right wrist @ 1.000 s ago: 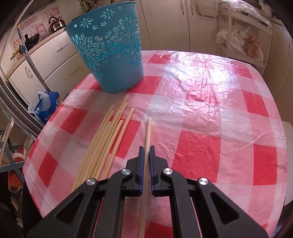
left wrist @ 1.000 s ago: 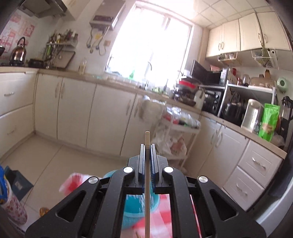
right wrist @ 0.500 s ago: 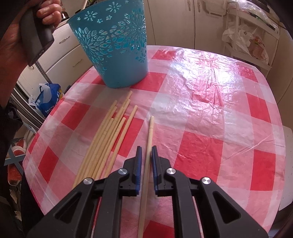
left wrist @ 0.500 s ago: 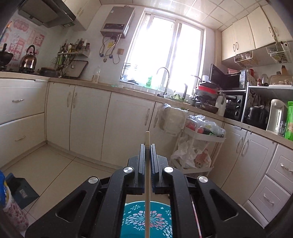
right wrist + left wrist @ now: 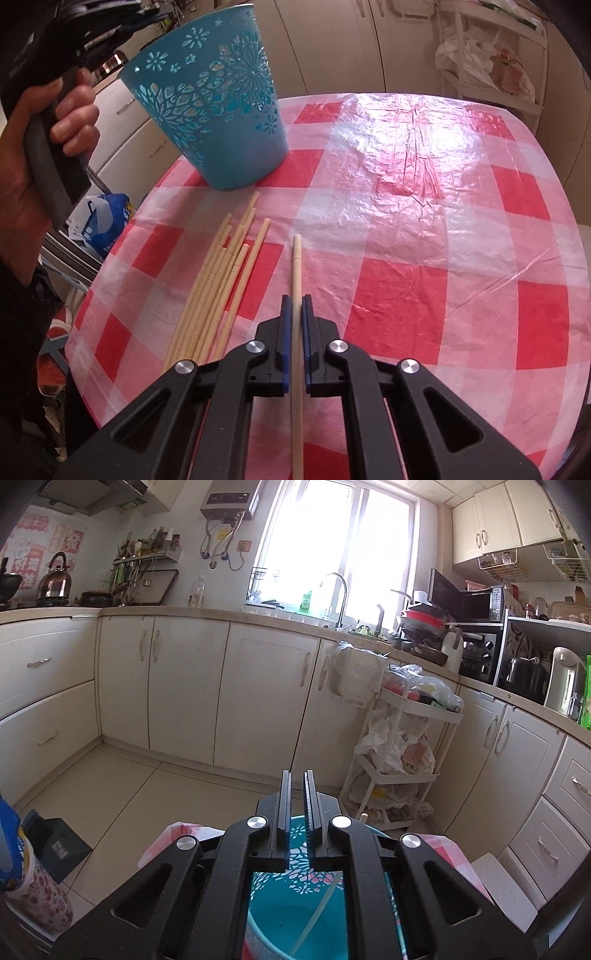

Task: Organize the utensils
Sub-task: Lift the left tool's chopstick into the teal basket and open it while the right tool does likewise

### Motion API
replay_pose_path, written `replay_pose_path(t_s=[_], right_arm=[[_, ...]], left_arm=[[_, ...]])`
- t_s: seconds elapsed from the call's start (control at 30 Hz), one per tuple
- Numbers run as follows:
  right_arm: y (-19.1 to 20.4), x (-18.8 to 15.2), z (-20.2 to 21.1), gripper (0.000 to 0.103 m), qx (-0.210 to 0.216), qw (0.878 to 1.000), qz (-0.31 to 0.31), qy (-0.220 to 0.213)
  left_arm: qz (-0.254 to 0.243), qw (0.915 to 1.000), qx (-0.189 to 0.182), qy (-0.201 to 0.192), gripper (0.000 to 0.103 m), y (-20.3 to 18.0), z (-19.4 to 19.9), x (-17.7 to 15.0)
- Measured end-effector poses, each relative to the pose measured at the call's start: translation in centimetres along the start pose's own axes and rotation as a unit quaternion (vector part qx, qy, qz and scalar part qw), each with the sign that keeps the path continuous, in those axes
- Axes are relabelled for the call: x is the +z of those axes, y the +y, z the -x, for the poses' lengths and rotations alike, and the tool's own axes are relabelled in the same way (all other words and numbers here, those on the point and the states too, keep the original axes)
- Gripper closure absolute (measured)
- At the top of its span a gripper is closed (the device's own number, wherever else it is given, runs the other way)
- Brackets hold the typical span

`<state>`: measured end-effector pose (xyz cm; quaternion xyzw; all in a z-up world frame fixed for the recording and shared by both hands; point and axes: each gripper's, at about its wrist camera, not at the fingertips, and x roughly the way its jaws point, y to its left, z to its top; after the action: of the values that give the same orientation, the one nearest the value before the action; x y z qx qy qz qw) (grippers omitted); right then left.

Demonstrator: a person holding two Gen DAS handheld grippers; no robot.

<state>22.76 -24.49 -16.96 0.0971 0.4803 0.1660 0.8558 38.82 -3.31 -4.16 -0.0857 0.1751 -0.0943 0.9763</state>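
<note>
A: Chopsticks [image 5: 221, 288], loose bundle, lie flat on the checked tablecloth [image 5: 424, 221], roughly parallel, tips toward the basket [image 5: 218, 122]. Where does the basket stand?

B: Upright on the cloth, near the table's far left edge, just beyond the bundle. Blue, with a cut-out flower pattern.

A: Right gripper [image 5: 296, 299]?

B: Its jaws have just been closing. They now clamp a single chopstick [image 5: 296, 266], which runs straight out between the blue pads. This one is just right of the bundle and apart from it. Whether its far tip touches the cloth cannot be told.

A: Left gripper [image 5: 296, 775]?

B: It hangs over the basket's mouth, with the kitchen cabinets beyond. Its jaws have just been opening a little. A narrow gap shows, with nothing between the fingers: released.

A: Anything inside the basket?

B: One pale stick [image 5: 312, 923] leans aslant within, seen under the left gripper's frame, upper end near the rim.

A: The person?

B: A hand [image 5: 37, 177] wraps the left gripper's handle at the right-wrist view's left edge, beside the basket.
</note>
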Motion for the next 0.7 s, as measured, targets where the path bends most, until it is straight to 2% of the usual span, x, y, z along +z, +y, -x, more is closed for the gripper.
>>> replay_pose_path(t_s=[0.1,0.17,0.23,0.37,0.5,0.7], right_arm=[[0.3,0.2,1.7,0.097,0.019,0.999,-0.011,-0.034],[0.5,0.7,2.9,0.097,0.031,0.998,-0.022,-0.057],[0.8,1.4,4.2,0.097,0.051,0.995,-0.031,-0.083],[2.1,3.2,6.9,0.097,0.079,0.988,-0.032,-0.132],[4.2,5.5,9.4,0.097,0.108,0.977,-0.026,-0.183],[8.3,12.1,11.0,0.097,0.118,0.957,0.001,-0.265]], left_arm=[[0.012,0.9999,0.010,-0.007,0.081,1.1,2.2,-0.6],[0.027,0.9993,0.023,-0.015,0.064,2.2,3.9,-1.4],[0.044,0.9979,0.039,-0.029,0.060,3.3,5.9,-2.6],[0.053,0.9963,0.060,-0.032,0.054,4.4,8.7,-5.4],[0.069,0.9954,0.066,-0.007,0.053,5.4,9.4,-8.6],[0.119,0.9908,0.059,0.027,0.053,6.9,9.0,-12.1]])
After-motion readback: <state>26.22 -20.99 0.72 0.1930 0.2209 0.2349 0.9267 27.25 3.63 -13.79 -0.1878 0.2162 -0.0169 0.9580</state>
